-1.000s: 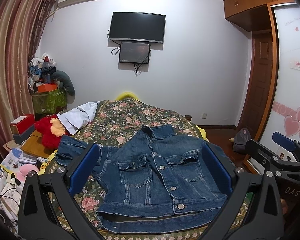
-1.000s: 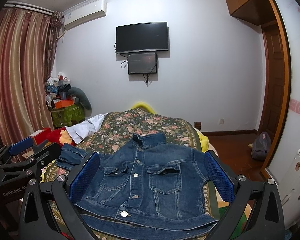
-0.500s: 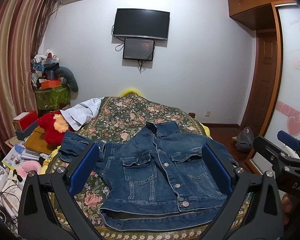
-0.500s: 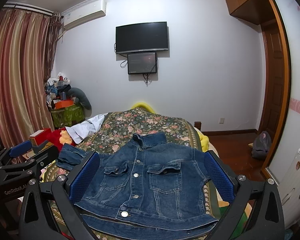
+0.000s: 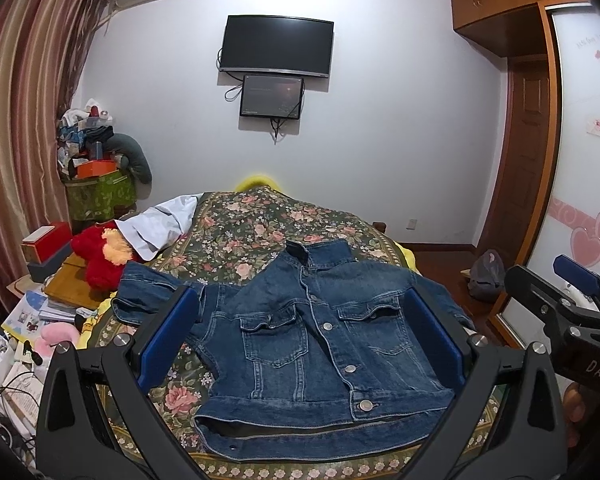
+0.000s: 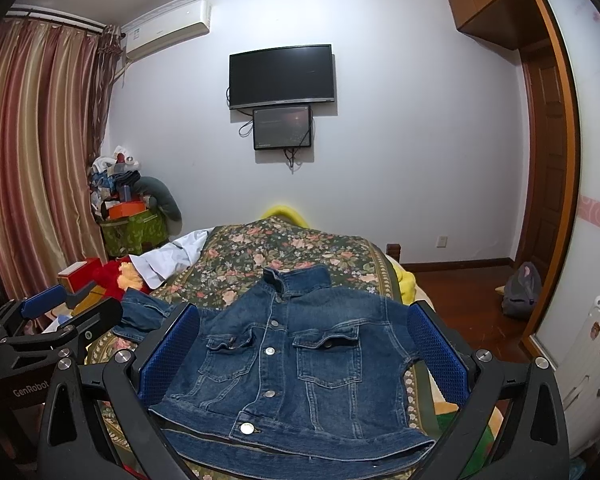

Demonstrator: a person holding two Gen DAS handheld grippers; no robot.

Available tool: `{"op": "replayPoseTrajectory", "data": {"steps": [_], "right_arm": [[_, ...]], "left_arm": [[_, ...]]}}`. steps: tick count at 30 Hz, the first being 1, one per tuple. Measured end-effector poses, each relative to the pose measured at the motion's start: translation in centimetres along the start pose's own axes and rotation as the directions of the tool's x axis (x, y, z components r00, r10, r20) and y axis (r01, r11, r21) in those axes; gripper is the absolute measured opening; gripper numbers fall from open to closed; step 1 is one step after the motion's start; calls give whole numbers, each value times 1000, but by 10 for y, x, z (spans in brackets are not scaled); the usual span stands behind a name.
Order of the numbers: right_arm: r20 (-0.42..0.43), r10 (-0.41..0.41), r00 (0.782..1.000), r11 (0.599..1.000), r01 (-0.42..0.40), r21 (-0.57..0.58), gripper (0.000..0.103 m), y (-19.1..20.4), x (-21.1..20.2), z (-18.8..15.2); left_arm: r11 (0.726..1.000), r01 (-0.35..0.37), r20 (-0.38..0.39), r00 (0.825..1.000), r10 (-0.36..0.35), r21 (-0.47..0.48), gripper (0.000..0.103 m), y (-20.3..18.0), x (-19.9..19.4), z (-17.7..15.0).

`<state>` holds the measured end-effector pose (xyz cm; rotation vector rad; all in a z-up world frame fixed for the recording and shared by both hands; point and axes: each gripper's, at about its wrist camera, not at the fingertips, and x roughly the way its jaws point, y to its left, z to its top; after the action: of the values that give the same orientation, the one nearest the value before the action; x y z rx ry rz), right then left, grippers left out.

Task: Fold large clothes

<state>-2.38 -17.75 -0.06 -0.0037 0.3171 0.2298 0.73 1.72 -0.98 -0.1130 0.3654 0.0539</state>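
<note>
Left black two-finger gripper with blue pads (image 5: 300, 328) held level, jaws spread wide, gripping nothing. Right black two-finger gripper with blue pads (image 6: 302, 344) alongside, same height, jaws equally wide, empty.

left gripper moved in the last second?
Yes. In the left wrist view the TV sits lower than before, so the left gripper tilted up slightly. Jacket untouched.

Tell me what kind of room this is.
Most likely a lived-in bedroom: a bed with a floral bedspread carries the denim jacket, a television hangs on the wall, and a built-in wardrobe stands on the right.
</note>
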Motion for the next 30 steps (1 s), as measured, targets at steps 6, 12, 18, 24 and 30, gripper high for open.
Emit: {"op": "replayPoseTrajectory", "data": {"steps": [6, 12, 18, 24, 30], "right_arm": [[0, 0, 1000, 1000, 0, 2, 103, -1, 0, 0], [1, 1, 1000, 1000, -1, 2, 103, -1, 0, 0], [1, 1, 1000, 1000, -1, 4, 103, -1, 0, -1], [-5, 13, 1000, 1000, -13, 3, 103, -2, 16, 6], [-35, 45, 998, 999, -45, -9, 103, 4, 67, 21]], "left_arm": [[1000, 2, -3, 1000, -2, -1, 103, -1, 0, 0], [1000, 1, -2, 1000, -1, 0, 103, -2, -1, 1], [1000, -2, 2, 1000, 2, 4, 103, -2, 0, 3], [1000, -21, 13, 1000, 20, 20, 103, 8, 8, 12], [997, -72, -15, 997, 72, 18, 103, 46, 45, 23]]}}
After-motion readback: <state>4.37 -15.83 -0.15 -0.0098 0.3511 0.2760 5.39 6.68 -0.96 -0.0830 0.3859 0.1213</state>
